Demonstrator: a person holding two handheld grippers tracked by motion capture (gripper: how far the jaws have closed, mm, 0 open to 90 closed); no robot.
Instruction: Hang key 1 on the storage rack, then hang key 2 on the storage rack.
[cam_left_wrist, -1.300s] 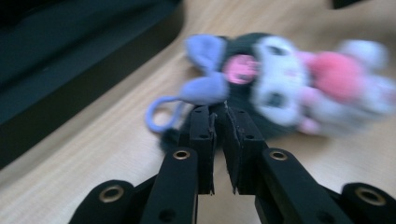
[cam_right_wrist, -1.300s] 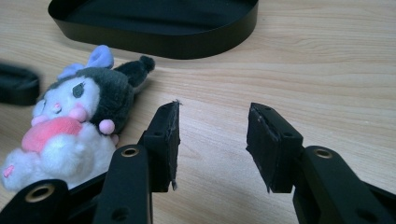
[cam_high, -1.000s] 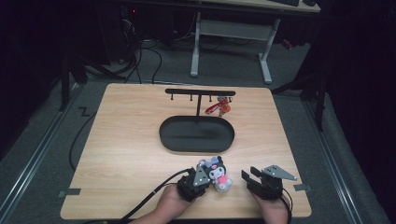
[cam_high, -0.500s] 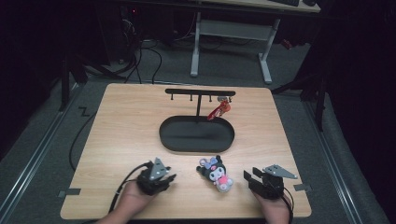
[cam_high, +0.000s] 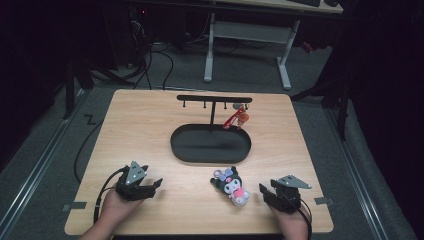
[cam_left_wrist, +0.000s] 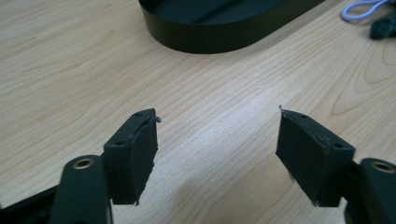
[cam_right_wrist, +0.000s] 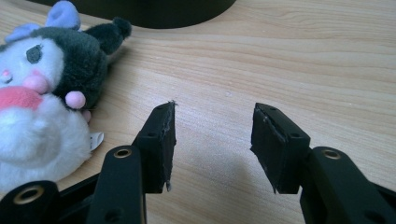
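A small plush toy (cam_high: 230, 185) with a dark hood, white face and pink body lies on the wooden table (cam_high: 140, 125), just in front of a black oval tray (cam_high: 210, 145). In the right gripper view the plush toy (cam_right_wrist: 44, 88) lies to the left of my jaws. My right gripper (cam_high: 265, 192) rests open near the front edge, just right of the toy, with nothing between its fingers. At the front left my left gripper (cam_high: 156, 185) also stands open and empty. Its view shows the tray (cam_left_wrist: 219, 23) ahead over bare wood.
Behind the tray stands a black T-shaped rack (cam_high: 214, 102) with several hooks; a red keychain-like item (cam_high: 238, 119) hangs from its right end. Beyond the table stand a white desk frame (cam_high: 247, 37) and floor cables (cam_high: 155, 60).
My left gripper has let go of the plush toy and drawn away to the left along the front edge. The toy now lies alone on the table. The right gripper stayed put.
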